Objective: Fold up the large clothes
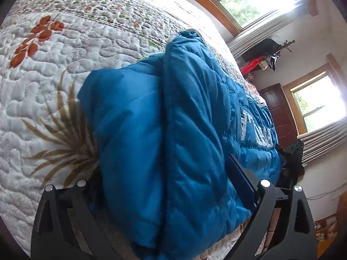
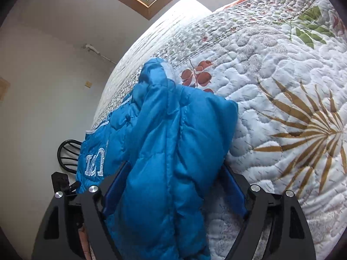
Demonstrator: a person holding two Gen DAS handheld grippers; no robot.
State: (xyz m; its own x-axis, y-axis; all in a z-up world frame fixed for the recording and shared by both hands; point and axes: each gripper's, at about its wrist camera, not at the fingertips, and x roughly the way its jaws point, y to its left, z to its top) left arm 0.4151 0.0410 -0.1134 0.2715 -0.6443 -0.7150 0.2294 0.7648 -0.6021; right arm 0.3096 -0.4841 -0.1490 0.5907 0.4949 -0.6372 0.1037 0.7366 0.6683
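Both grippers are seen spread wide over a blue jacket laid on a quilt. Left gripper: jaws parted and released, the padded fabric bulging up between them and stretching ahead, with white lettering shown ahead to its right. Right gripper: jaws likewise let go, a folded bulk of the jacket lying between and ahead of them, the quilt spread to its right.
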